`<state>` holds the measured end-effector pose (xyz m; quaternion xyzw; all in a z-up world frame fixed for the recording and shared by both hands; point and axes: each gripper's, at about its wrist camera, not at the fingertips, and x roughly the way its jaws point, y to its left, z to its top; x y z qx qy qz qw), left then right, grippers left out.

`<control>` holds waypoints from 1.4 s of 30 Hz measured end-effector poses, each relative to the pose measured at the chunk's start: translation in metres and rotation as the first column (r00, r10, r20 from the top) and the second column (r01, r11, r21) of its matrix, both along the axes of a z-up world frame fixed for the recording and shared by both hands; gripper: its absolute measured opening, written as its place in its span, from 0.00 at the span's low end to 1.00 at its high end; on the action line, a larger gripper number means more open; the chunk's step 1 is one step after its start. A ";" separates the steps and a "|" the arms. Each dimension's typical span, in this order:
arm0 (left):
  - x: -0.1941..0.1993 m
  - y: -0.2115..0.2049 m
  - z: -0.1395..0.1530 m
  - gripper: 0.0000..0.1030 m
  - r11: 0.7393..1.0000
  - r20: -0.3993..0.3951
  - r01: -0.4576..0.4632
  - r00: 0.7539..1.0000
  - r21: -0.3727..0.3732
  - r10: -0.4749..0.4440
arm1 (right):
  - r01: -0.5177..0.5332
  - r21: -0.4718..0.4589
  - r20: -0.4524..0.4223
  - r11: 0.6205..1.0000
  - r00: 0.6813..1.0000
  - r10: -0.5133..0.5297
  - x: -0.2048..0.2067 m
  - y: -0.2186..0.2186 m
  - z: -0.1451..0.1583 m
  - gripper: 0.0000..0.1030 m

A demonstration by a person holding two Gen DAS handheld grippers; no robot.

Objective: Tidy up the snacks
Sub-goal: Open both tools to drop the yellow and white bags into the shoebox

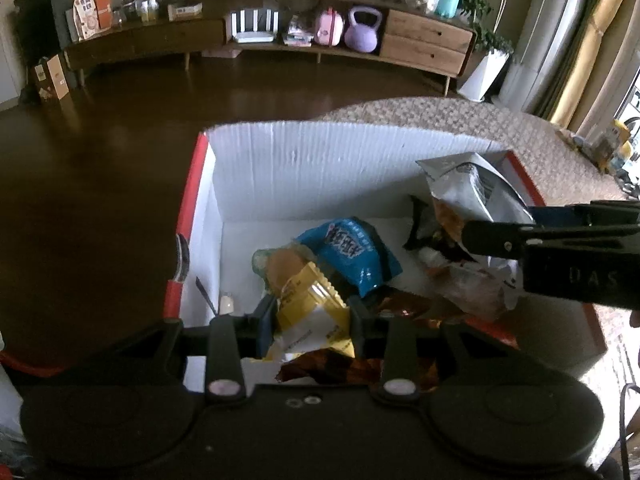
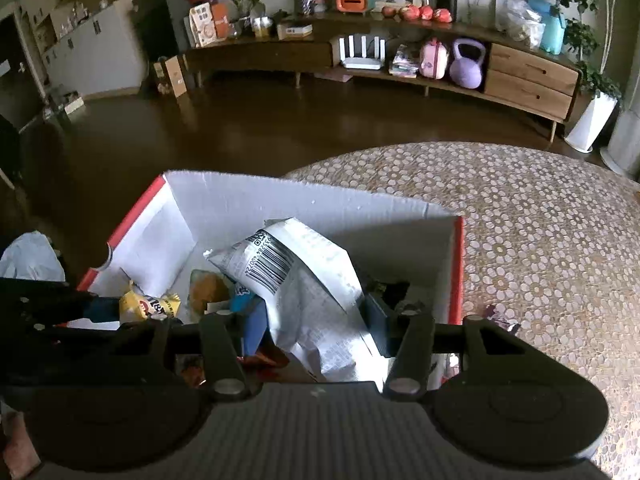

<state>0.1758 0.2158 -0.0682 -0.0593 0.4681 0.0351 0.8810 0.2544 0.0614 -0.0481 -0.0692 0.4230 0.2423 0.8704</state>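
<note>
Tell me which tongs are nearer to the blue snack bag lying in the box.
Left. The left tongs, gripping a yellow packet, sit just in front of the blue snack bag. The right tongs, gripping a white bag, are off toward the box's right wall.

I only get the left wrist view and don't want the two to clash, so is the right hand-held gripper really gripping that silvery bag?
Observer: Yes. The right wrist view shows the right hand-held gripper with its fingers pressing the silvery bag from both sides.
Operator: What's on the side facing that camera?
Observer: Small print and a barcode near the top.
Operator: Can you see my packet's front?
Observer: Yes, the yellow packet in the left hand-held gripper shows a dark logo towards that camera.
</note>
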 end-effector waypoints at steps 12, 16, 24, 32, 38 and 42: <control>0.007 -0.001 -0.017 0.39 1.000 -0.048 0.017 0.999 -0.006 -0.018 | -0.009 -0.013 -0.020 1.000 1.000 0.009 -0.001 0.002 -0.013 0.53; 0.006 -0.002 -0.016 0.42 1.000 -0.045 0.013 0.999 -0.008 -0.014 | -0.023 0.007 -0.024 1.000 0.999 0.023 -0.004 0.000 -0.010 0.63; -0.005 -0.016 -0.005 0.79 0.999 -0.004 0.036 0.999 -0.009 -0.036 | -0.032 0.041 0.011 0.999 0.999 0.031 -0.019 -0.012 0.006 0.70; -0.021 -0.022 0.019 0.92 1.000 0.057 0.011 0.998 0.010 -0.012 | -0.027 0.096 0.045 0.995 0.999 0.023 -0.037 -0.030 0.029 0.78; -0.034 -0.027 0.042 1.00 1.000 0.116 0.006 0.993 0.014 -0.008 | -0.034 0.118 0.082 0.992 0.996 0.024 -0.057 -0.042 0.048 0.79; -0.043 -0.037 0.056 1.00 1.000 0.159 0.022 0.987 0.018 -0.024 | -0.037 0.150 0.116 0.988 0.993 0.020 -0.071 -0.058 0.062 0.82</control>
